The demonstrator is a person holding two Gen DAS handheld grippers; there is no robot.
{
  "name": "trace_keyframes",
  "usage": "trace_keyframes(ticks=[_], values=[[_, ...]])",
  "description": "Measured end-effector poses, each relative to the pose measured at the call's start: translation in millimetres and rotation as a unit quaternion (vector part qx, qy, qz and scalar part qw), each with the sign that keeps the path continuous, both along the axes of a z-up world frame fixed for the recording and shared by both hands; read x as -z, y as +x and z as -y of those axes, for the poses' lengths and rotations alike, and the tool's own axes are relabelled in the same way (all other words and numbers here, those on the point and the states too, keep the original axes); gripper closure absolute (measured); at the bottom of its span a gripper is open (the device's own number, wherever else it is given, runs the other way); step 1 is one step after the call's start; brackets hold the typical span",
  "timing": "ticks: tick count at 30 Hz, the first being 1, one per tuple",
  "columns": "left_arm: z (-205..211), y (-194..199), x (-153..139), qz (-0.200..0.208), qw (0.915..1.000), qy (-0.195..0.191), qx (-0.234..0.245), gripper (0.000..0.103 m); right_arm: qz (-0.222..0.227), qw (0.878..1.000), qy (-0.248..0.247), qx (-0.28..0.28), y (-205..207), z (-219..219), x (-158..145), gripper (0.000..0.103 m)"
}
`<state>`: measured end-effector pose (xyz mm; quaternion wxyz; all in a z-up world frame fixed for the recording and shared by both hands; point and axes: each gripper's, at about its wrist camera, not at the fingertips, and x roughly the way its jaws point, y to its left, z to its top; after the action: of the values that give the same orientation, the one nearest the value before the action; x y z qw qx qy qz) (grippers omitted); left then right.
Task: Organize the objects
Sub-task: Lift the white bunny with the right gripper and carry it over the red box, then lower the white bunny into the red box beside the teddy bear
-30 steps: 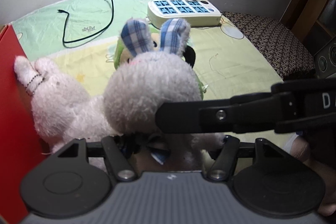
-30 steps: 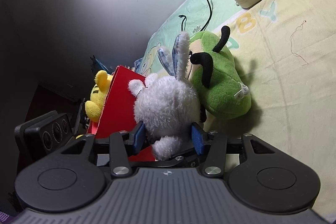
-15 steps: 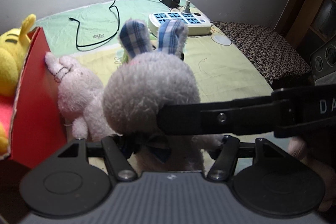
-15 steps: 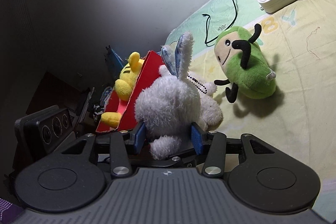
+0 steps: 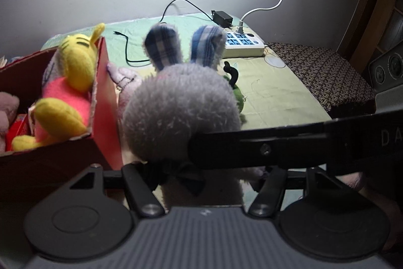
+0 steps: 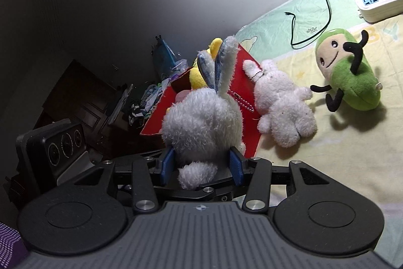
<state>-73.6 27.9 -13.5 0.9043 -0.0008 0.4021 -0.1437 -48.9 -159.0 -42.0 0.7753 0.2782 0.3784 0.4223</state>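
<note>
A grey plush rabbit (image 5: 181, 112) with blue plaid ears hangs in the air just right of the red box (image 5: 105, 102). My right gripper (image 6: 201, 165) is shut on the rabbit (image 6: 201, 122), a blue pad pressing each side of its rump. Its black finger (image 5: 264, 149) crosses the left wrist view from the right. My left gripper (image 5: 201, 175) holds the rabbit's body from below, its fingertips hidden in the fur. A yellow plush (image 5: 75, 62) lies inside the box. A white rabbit (image 6: 282, 107) leans on the box's outer wall (image 6: 241, 82). Further right lies a green plush (image 6: 352, 72).
A white power strip (image 5: 244, 44) with a black adapter and a loose black cable (image 6: 327, 4) lies at the far edge of the bed sheet. A dark patterned cushion (image 5: 320, 72) borders the sheet on the right. Clutter and dark furniture (image 6: 75, 97) sit left of the box.
Both grippers have lifted the grey rabbit up and back, away from the green plush and the white rabbit. The box's inside and the yellow plush have come into view.
</note>
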Motion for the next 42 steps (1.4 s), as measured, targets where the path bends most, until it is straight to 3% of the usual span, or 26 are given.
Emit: trace_keyframes(ticks=[13, 22, 37, 42], values=[[-76.6, -38.0, -30.2, 0.04, 0.999, -0.011, 0.018, 0.038, 0.033, 0.999, 0.007, 0.013, -34.8, -70.1, -27.9, 0.054], [-129.5, -47.3, -46.1, 0.058, 0.9981, -0.009, 0.021, 0.038, 0.049, 0.998, 0.019, 0.022, -37.7, -125.4, -37.8, 0.052], [-207.7, -7.2, -61.1, 0.073, 0.9972, -0.017, 0.008, 0.038, 0.05, 0.997, 0.008, 0.056, 7.0, -206.9, -60.1, 0.052], [-223.1, 17.2, -56.2, 0.062, 0.9978, -0.024, 0.002, 0.038, 0.028, 0.997, -0.002, 0.069, 29.8, -223.2, -58.7, 0.052]])
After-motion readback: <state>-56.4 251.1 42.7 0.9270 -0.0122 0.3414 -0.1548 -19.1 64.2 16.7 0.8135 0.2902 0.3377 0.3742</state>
